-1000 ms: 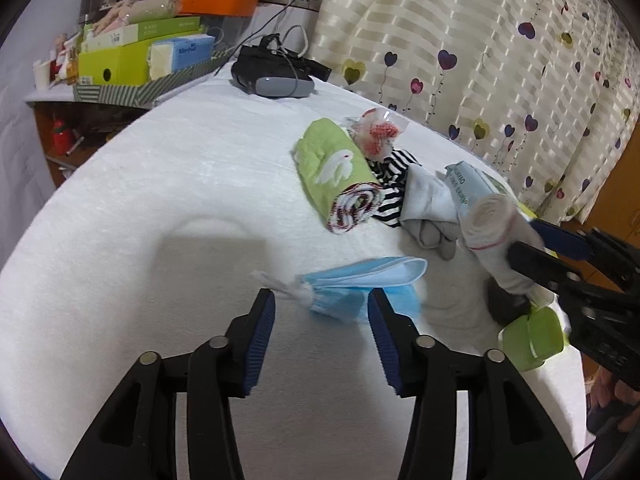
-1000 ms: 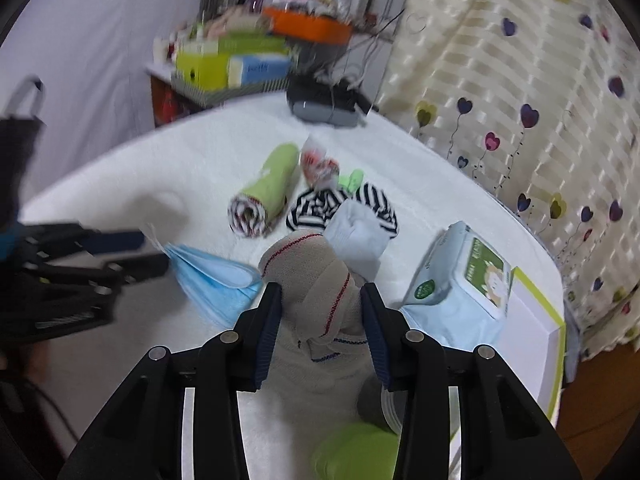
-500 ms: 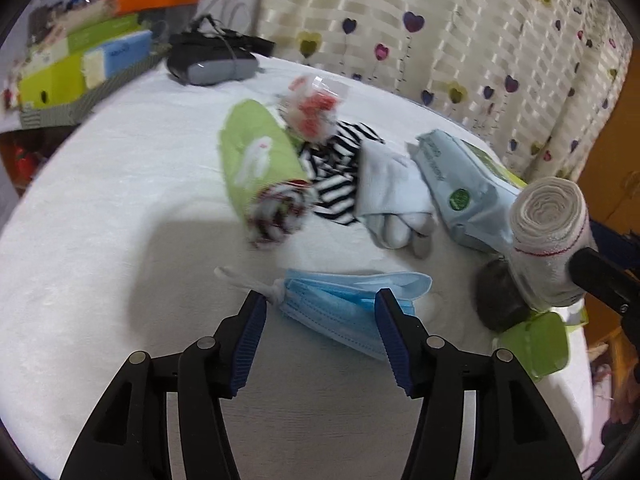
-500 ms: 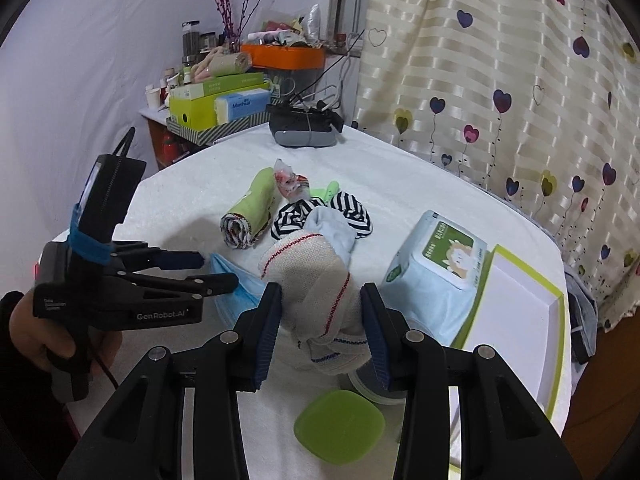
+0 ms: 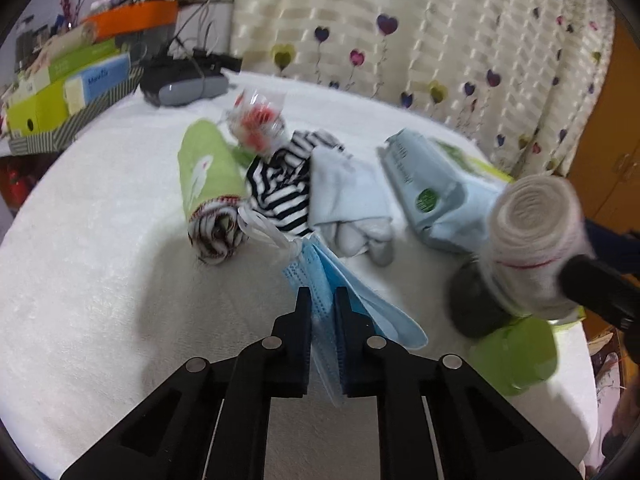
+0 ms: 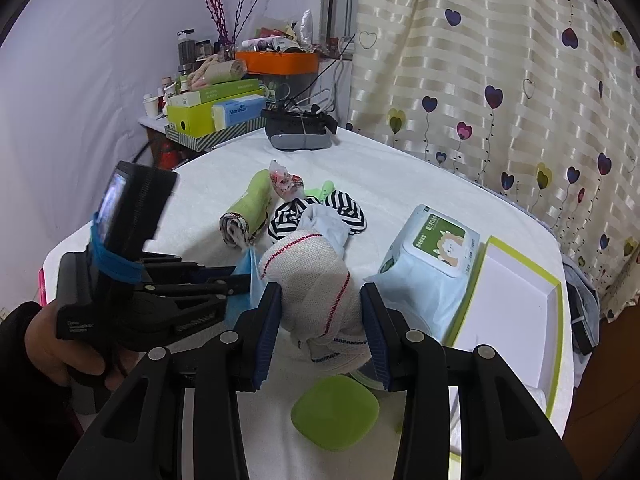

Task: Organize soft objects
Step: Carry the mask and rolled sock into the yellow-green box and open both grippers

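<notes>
My left gripper (image 5: pixel 321 294) is shut on a blue face mask (image 5: pixel 352 292), its white ear loops trailing toward a rolled green towel (image 5: pixel 208 184). My right gripper (image 6: pixel 320 300) is shut on a rolled white sock with red stitching (image 6: pixel 316 280), held above the white table; the sock also shows in the left wrist view (image 5: pixel 532 232). The left gripper appears in the right wrist view (image 6: pixel 236 282) just left of the sock, with the mask (image 6: pixel 250 276). Striped socks (image 5: pixel 286 188) and pale blue socks (image 5: pixel 348 204) lie beside the towel.
A wet wipes pack (image 6: pixel 432 252) and a white tray with green rim (image 6: pixel 556 284) lie at the right. A green lid (image 6: pixel 336 412) and a dark jar (image 5: pixel 476 304) sit below the sock. A wrapped item (image 5: pixel 258 124), a black device (image 6: pixel 300 132) and boxes (image 6: pixel 216 110) stand behind.
My left gripper has closed on the blue mask and lifted it off the table. My right gripper has risen a little, still holding the rolled sock.
</notes>
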